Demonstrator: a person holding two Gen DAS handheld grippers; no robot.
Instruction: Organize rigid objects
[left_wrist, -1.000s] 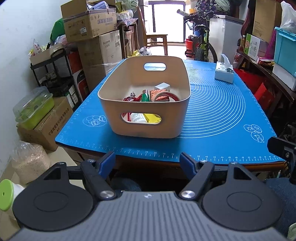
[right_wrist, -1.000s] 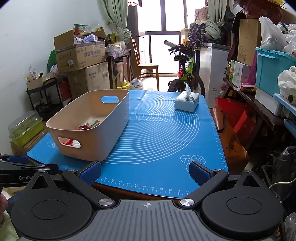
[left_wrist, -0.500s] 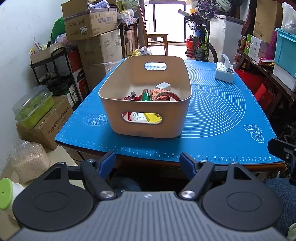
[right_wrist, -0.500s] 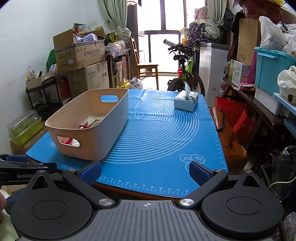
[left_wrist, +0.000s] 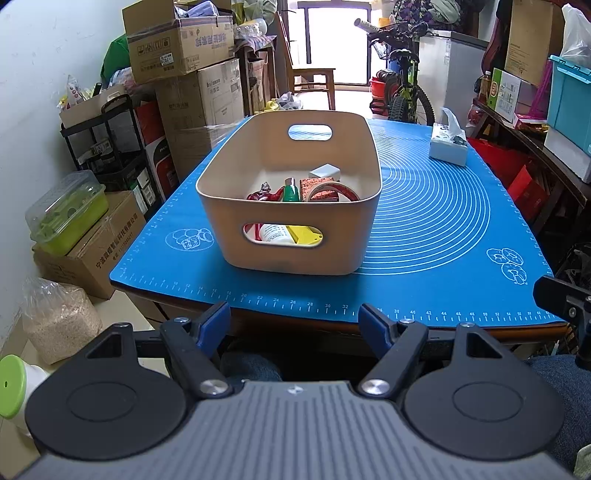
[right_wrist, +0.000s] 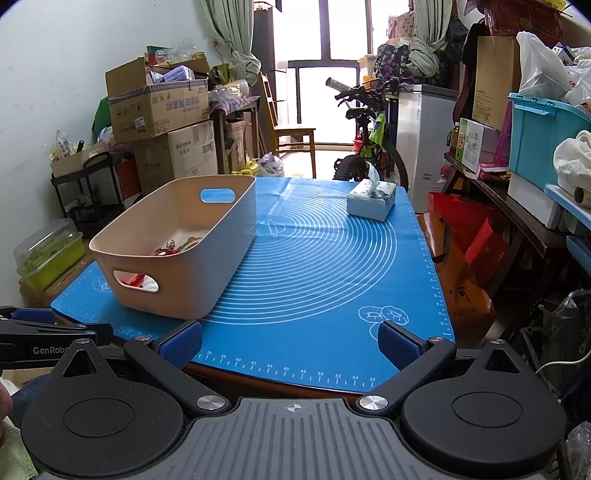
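Surface (left_wrist: 424, 221): a blue mat printed with rings and ruler marks is being carried on it; the near edge is being faced by both claws.

Bin (left_wrist: 291, 236): a tan plastic bin with handle cut-outs is being kept on the left part of the mat, its long axis running away from the near edge toward the window. One short end, with its cut-out, is being presented to the left claw.

Tissue box (right_wrist: 371, 201): it is being left at the far right of the mat, well apart from the bin.

Left claw (left_wrist: 294, 325): its blue pads are being held apart with nothing between them; it is being hung short of the surface edge, directly in line with the bin's near end. This is judged the nearer claw to the bin.

Right claw (right_wrist: 291, 341): its pads are also being held apart and empty, over the near edge; the bin is being seen ahead and to its left.

Contents of the bin: a tape roll (left_wrist: 332, 192), a white block (left_wrist: 325, 172), a white bottle (left_wrist: 275, 233), a yellow piece (left_wrist: 304, 235), a green item (left_wrist: 290, 192) and a red item (left_wrist: 260, 195) are already being held inside. No loose pieces are being shown on the mat, so the sorting is judged nearly or fully done.
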